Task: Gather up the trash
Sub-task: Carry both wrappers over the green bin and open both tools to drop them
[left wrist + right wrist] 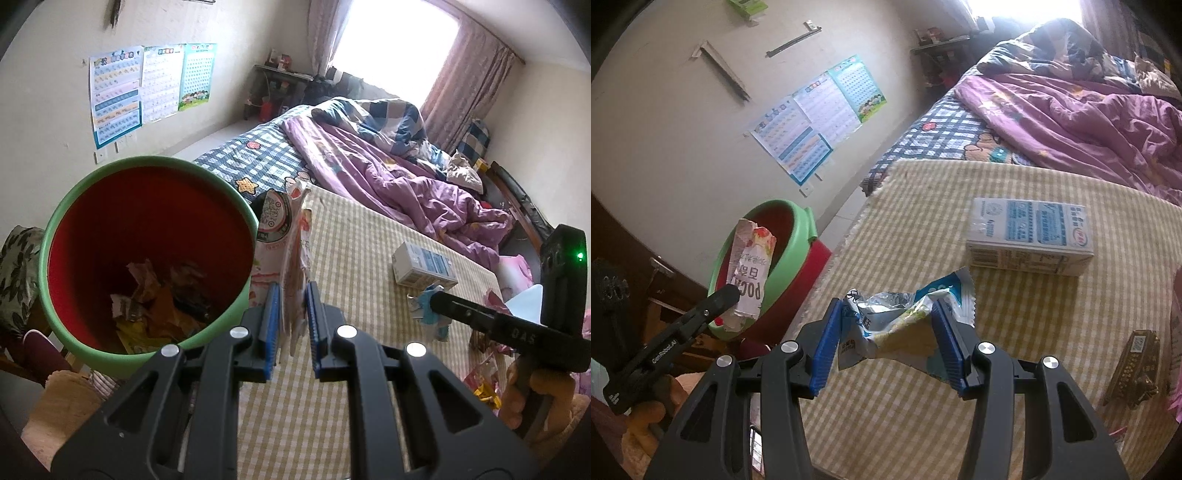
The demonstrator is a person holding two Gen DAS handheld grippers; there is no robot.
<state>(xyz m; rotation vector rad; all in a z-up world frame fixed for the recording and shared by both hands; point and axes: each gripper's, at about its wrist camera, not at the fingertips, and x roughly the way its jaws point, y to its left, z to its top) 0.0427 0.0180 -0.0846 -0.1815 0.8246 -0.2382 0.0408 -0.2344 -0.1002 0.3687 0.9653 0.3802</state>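
Room: bedroom with charts taped to a pale wall, a bright curtained window at the far end
Bed: covered near us with a yellow checked cloth, a purple quilt heaped toward the far end
Bin: green rim, red inside, standing just off the bed's left edge, crumpled paper and wrappers at its bottom
Left gripper: blue pads pressed together on a white and red snack bag, which stands upright in the grip just beside the bin's rim
Right gripper: pinching a crumpled blue and silver wrapper from both sides, over the checked cloth near the bed's left edge
Milk carton: white and blue, lying on its side on the checked cloth, beyond the wrapper and apart from it
Brown packet: on the cloth near the right edge
Hand: gripping the right gripper's handle
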